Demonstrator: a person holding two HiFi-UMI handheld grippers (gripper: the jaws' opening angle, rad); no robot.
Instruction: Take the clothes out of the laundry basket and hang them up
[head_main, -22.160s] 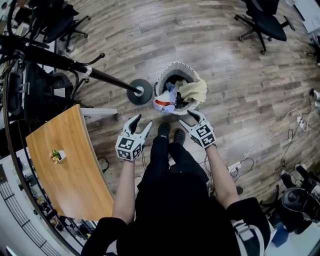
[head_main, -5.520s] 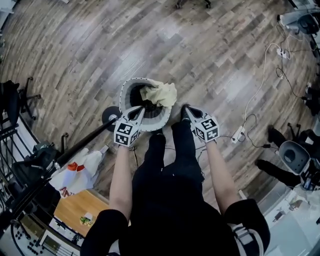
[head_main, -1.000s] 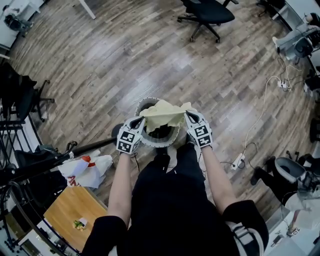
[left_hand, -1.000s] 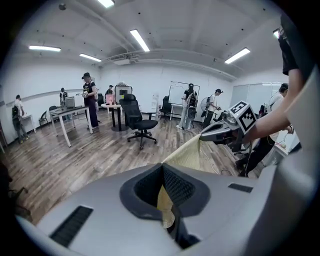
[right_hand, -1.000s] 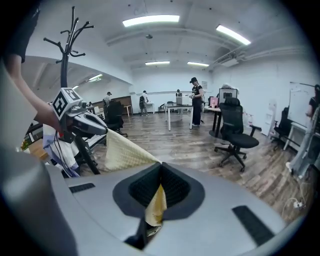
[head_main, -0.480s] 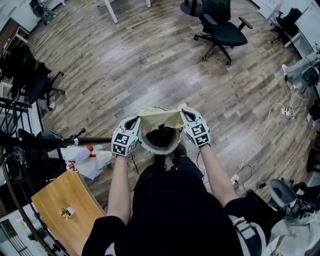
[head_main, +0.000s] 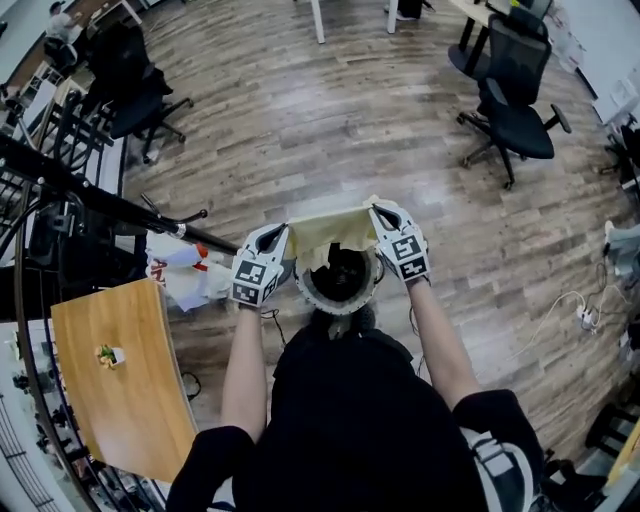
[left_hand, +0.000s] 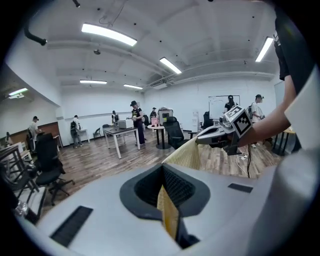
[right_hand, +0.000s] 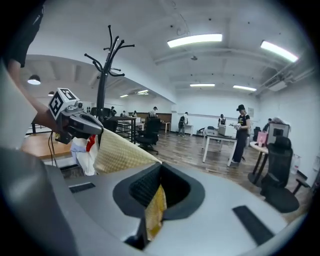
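Observation:
A pale yellow cloth (head_main: 333, 233) hangs stretched between my two grippers above the round laundry basket (head_main: 337, 285). My left gripper (head_main: 279, 235) is shut on the cloth's left corner, and the yellow fabric (left_hand: 169, 214) shows pinched between its jaws. My right gripper (head_main: 379, 216) is shut on the right corner, with the fabric (right_hand: 155, 209) caught in its jaws too. From the left gripper view the cloth (left_hand: 190, 154) runs across to the right gripper (left_hand: 202, 141). The basket's dark inside shows below the cloth.
A black coat rack pole (head_main: 105, 203) slants in from the left, with a white and red garment (head_main: 185, 275) hanging on it. A wooden table (head_main: 120, 385) stands at lower left. Office chairs (head_main: 515, 110) stand on the plank floor. People stand at far tables (left_hand: 120, 132).
Both grippers have lifted the yellow cloth higher off the basket and pulled it taut. The view has swung, so the rack and table now lie closer at the left.

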